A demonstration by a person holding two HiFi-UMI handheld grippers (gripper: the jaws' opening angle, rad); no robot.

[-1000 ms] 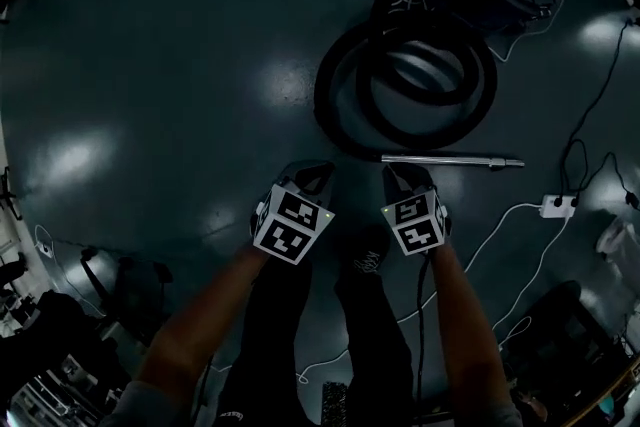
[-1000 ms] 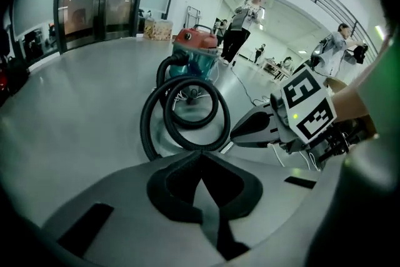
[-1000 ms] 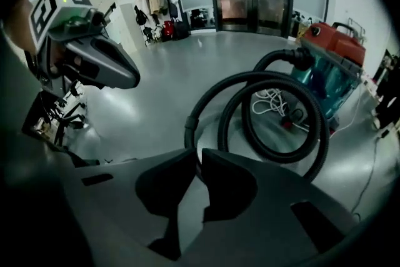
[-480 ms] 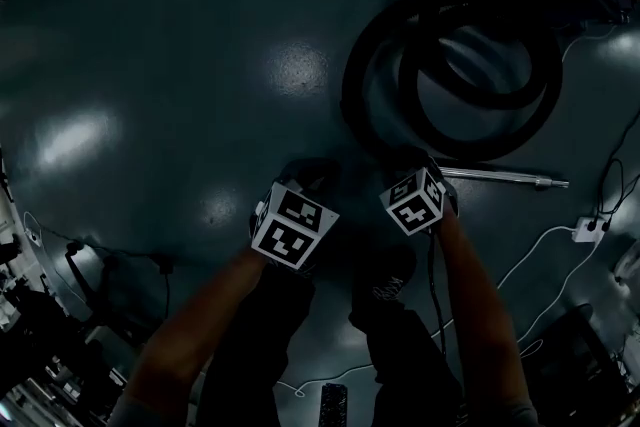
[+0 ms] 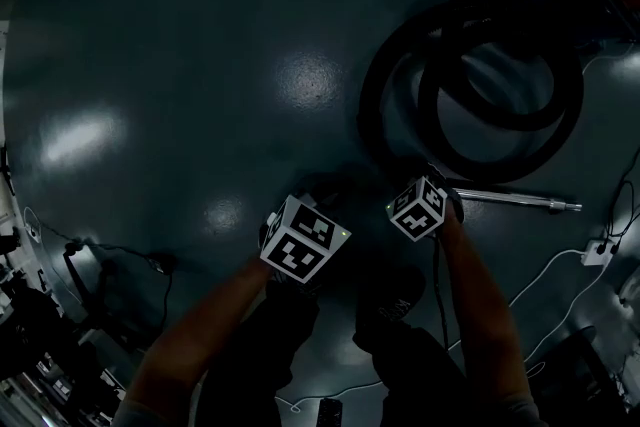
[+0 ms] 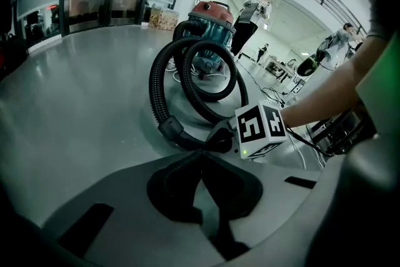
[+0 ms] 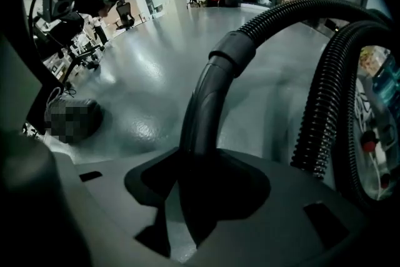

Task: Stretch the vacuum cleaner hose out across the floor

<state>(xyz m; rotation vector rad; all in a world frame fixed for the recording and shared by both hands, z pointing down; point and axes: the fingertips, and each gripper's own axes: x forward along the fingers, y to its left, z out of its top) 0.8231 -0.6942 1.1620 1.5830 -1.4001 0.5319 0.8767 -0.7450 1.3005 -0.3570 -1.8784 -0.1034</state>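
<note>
Head view, steeply down onto a dark, glossy floor (image 5: 180, 35), and we start at the left, where a thin cable (image 5: 110, 250) trails across it near the left edge. Moving in, the left hand-held gripper (image 6: 200, 162) sits low over the floor. Its own view settles its state: jaws pressed together, nothing between them, bare floor just ahead.

Right beside it is the right hand-held gripper (image 7: 187, 209), pointed steeply down, and this is where the action is. Its jaws have just been opening and stand spread. The hose's curved black handle (image 7: 209, 90) runs down between them. A sliver of floor shows between the handle and one jaw, so there is no pinch on it.

From the handle's collar the ribbed hose (image 5: 373, 110) carries on. Beyond the two hand-held grippers it is coiled in overlapping loops, not stretched out. The coil fills the ground between them and the vacuum cleaner (image 6: 211, 12).

That machine has a red lid over a teal drum. It stands toward the floor's far-right side with the loops right in front of it.

Just right of the right hand-held gripper, a slim metal tube (image 5: 515, 201) lies flat beside the near rim of the coil. Further right again, a white power strip (image 5: 598, 252) rests near the floor's right edge.
</note>
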